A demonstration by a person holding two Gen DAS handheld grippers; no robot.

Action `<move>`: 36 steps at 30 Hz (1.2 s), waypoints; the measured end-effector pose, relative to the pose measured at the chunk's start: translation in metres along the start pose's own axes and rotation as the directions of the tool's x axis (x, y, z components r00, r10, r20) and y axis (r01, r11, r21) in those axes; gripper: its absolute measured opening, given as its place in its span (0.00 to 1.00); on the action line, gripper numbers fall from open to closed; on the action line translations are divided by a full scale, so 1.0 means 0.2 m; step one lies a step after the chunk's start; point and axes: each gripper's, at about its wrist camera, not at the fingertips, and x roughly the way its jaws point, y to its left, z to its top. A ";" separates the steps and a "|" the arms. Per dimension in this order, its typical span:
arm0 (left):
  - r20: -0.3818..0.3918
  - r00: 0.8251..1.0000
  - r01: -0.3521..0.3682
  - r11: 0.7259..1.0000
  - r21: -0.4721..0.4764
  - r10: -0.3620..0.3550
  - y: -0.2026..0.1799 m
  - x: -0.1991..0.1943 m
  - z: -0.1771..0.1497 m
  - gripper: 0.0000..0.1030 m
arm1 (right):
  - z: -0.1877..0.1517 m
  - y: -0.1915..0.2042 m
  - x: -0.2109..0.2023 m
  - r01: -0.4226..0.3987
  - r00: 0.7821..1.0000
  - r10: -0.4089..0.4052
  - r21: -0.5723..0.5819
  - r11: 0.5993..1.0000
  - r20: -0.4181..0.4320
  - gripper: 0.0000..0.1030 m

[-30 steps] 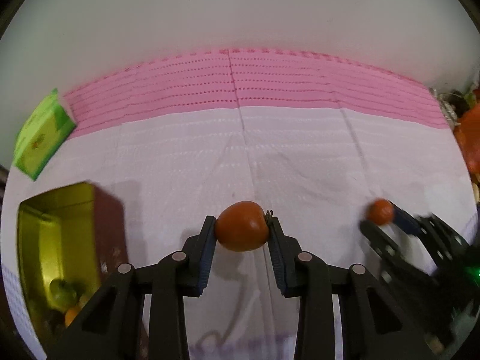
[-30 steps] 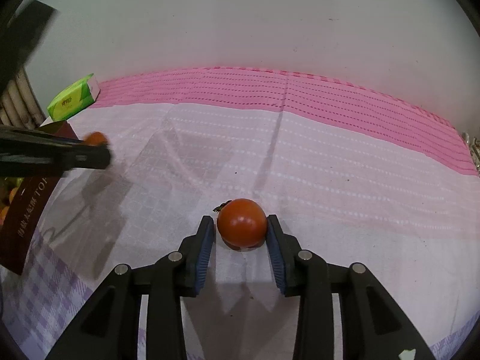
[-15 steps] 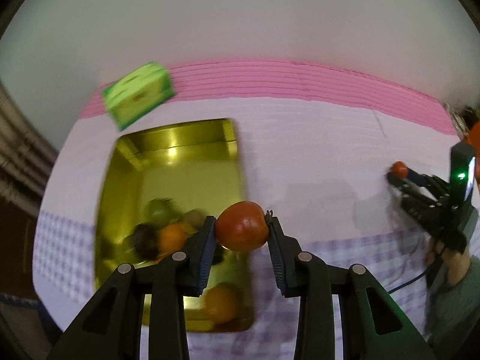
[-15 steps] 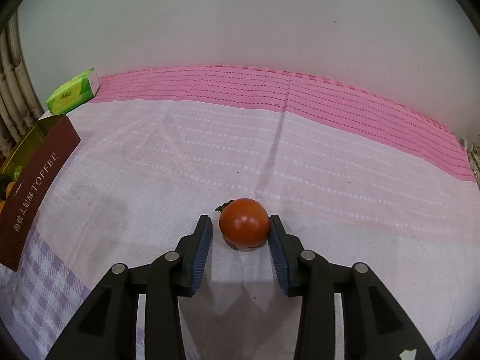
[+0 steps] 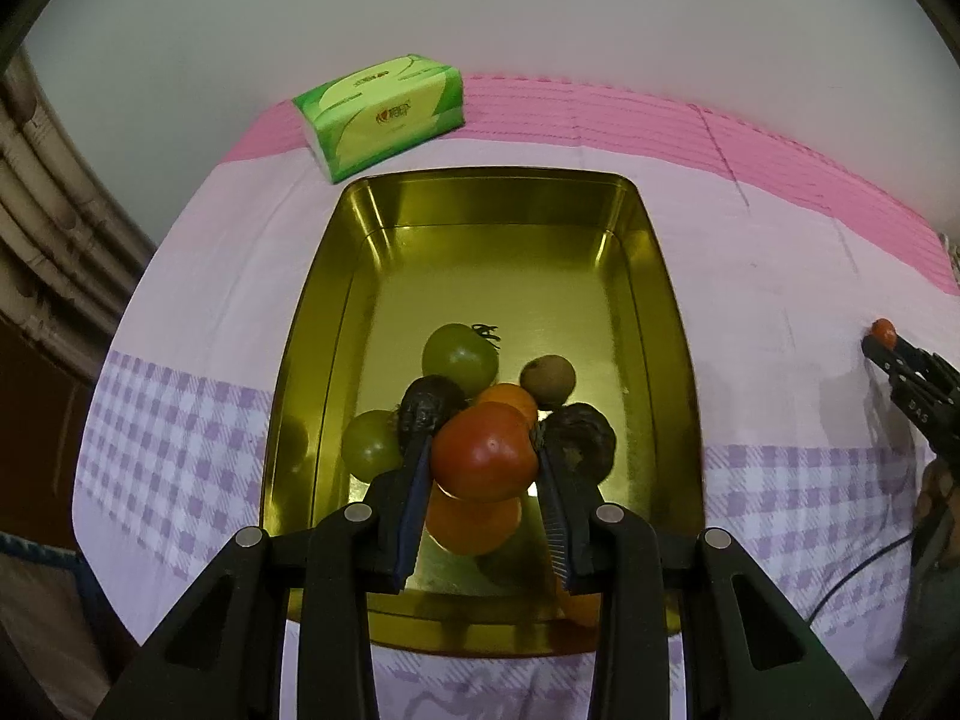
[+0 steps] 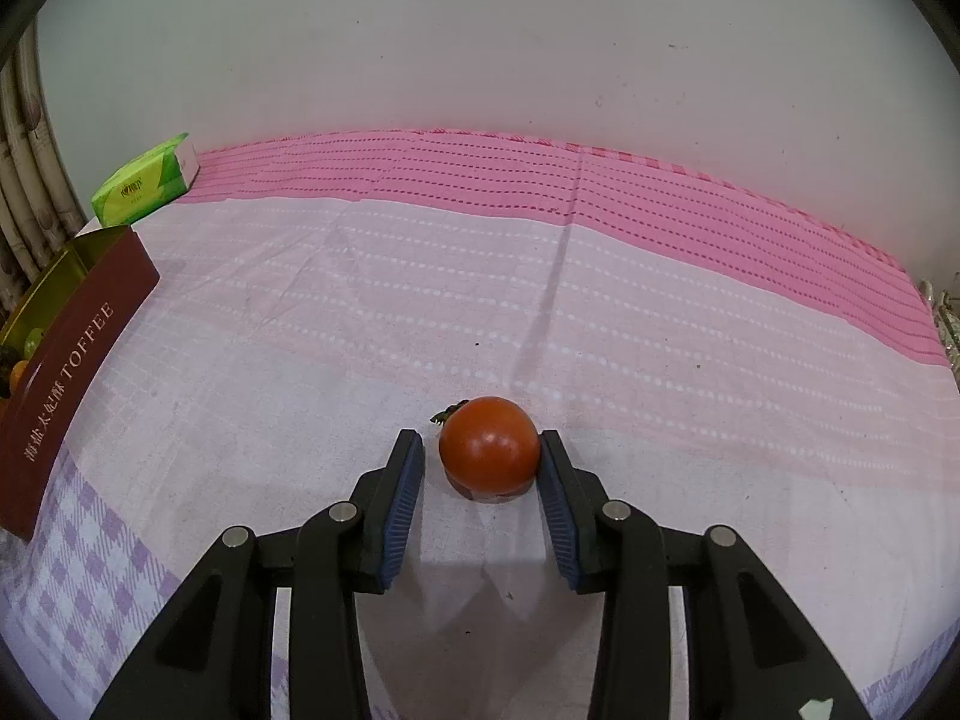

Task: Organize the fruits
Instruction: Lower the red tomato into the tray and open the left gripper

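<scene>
My left gripper [image 5: 483, 453] is shut on a red tomato [image 5: 485, 450] and holds it above the gold tin [image 5: 480, 252]. The tin holds two green tomatoes [image 5: 459, 357], oranges [image 5: 474, 519], dark wrinkled fruits [image 5: 582, 438] and a brown kiwi [image 5: 547, 378]. My right gripper [image 6: 483, 468] is open around a second red tomato [image 6: 489, 450] that rests on the cloth; its right pad touches the fruit, the left pad stands apart. The right gripper also shows far right in the left wrist view [image 5: 900, 354].
A green tissue pack [image 5: 384, 114] lies behind the tin; it shows at the left in the right wrist view [image 6: 144, 189]. The tin's brown "TOFFEE" side [image 6: 66, 372] stands at the left. The pink and lilac cloth [image 6: 540, 276] covers the table up to a white wall.
My left gripper has carried its tomato left until it is over the tin. My right gripper has opened slightly, and its tomato now rests on the cloth.
</scene>
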 end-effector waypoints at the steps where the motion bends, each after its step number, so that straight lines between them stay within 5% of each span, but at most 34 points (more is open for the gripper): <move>1: 0.003 1.000 0.001 1.000 0.001 -0.001 0.00 0.00 0.00 0.34 | 0.00 0.00 0.00 0.000 1.000 0.000 -0.001 1.000 0.000 0.36; 14: 0.043 0.999 0.008 1.000 -0.028 -0.007 0.12 -0.08 0.00 0.34 | 0.00 0.00 0.00 0.001 1.000 -0.001 -0.001 1.000 0.000 0.37; 26: -0.053 0.998 -0.016 0.998 -0.062 0.013 0.21 0.03 -0.10 0.34 | 0.00 0.00 0.00 -0.006 1.000 0.006 -0.002 1.000 0.000 0.38; 36: -0.054 0.998 -0.044 0.995 -0.085 0.039 0.26 0.09 -0.09 0.35 | 0.02 0.00 -0.01 0.002 0.999 -0.003 -0.012 1.000 -0.032 0.32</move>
